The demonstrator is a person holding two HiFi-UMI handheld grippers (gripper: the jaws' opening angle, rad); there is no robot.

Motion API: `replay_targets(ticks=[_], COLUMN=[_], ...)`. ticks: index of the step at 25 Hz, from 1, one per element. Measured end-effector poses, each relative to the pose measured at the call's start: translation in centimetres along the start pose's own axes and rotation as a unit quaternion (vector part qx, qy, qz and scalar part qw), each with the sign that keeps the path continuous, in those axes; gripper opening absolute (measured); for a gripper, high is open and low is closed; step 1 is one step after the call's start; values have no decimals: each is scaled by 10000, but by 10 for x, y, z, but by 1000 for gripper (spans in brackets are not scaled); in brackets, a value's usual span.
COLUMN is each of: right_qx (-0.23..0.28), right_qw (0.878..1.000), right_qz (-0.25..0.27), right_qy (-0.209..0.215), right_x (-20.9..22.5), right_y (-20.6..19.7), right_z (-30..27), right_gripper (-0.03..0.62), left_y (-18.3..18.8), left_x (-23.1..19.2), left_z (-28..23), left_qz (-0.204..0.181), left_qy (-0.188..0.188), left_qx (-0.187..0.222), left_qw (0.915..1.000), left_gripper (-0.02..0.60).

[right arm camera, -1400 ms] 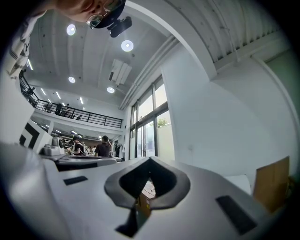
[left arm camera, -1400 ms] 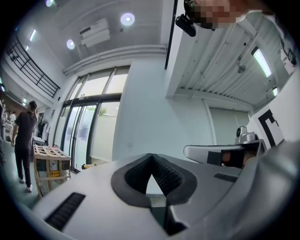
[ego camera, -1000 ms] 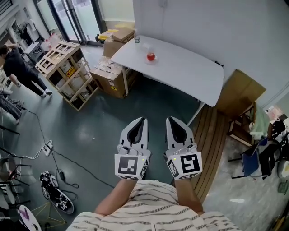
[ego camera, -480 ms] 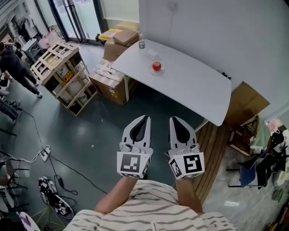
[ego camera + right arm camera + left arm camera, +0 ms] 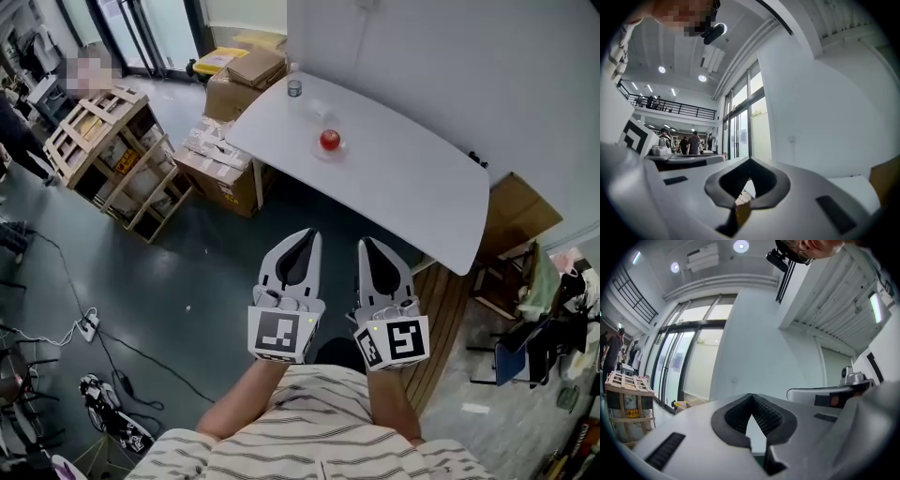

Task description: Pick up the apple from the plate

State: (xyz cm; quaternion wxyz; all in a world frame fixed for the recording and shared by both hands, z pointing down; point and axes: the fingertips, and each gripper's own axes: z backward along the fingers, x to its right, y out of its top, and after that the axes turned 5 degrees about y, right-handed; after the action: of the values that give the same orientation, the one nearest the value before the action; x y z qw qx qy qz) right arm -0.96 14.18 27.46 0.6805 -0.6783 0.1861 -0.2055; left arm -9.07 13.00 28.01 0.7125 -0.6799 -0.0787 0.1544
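A red apple (image 5: 330, 141) sits on a small clear plate (image 5: 330, 151) near the middle of a white table (image 5: 412, 178) at the far side in the head view. My left gripper (image 5: 311, 232) and right gripper (image 5: 364, 242) are held side by side, level, well short of the table's near edge. Both are shut with nothing between their jaws. In the left gripper view the jaw tips (image 5: 751, 395) meet; in the right gripper view the tips (image 5: 750, 160) meet too. Neither gripper view shows the apple.
A small cup (image 5: 294, 88) stands at the table's far left end. Cardboard boxes (image 5: 220, 169) and a wooden crate (image 5: 103, 150) lie left of the table. A wooden bench (image 5: 448, 309) and a blue chair (image 5: 525, 352) stand at the right. Cables (image 5: 84, 323) trail on the floor.
The table and apple have come closer and lower in the head view. Both grippers have moved toward the table together, still shut and side by side.
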Motion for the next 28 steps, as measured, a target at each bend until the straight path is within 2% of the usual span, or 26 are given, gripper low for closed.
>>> replay_targets(ticks=[5, 12, 20, 28], right_qx=[-112, -52, 73, -2], right_qw=[9999, 10000, 9999, 9995], right_qz=[-31, -20, -108, -188], right_qy=[-82, -28, 82, 269], right_x=[21, 77, 159, 213], right_y=[-13, -24, -19, -26], right_z=[-23, -71, -128, -159], right_gripper=[0, 0, 0, 0], left_y=[-20, -38, -37, -48], left_x=[-6, -15, -8, 4], left_z=[-30, -99, -187, -247], left_qz=[85, -26, -184, -250], left_qy=[-58, 105, 310, 483], left_qx=[-182, -210, -172, -296], left_qw=[9998, 9997, 9992, 9981], left_gripper=[5, 5, 4, 5])
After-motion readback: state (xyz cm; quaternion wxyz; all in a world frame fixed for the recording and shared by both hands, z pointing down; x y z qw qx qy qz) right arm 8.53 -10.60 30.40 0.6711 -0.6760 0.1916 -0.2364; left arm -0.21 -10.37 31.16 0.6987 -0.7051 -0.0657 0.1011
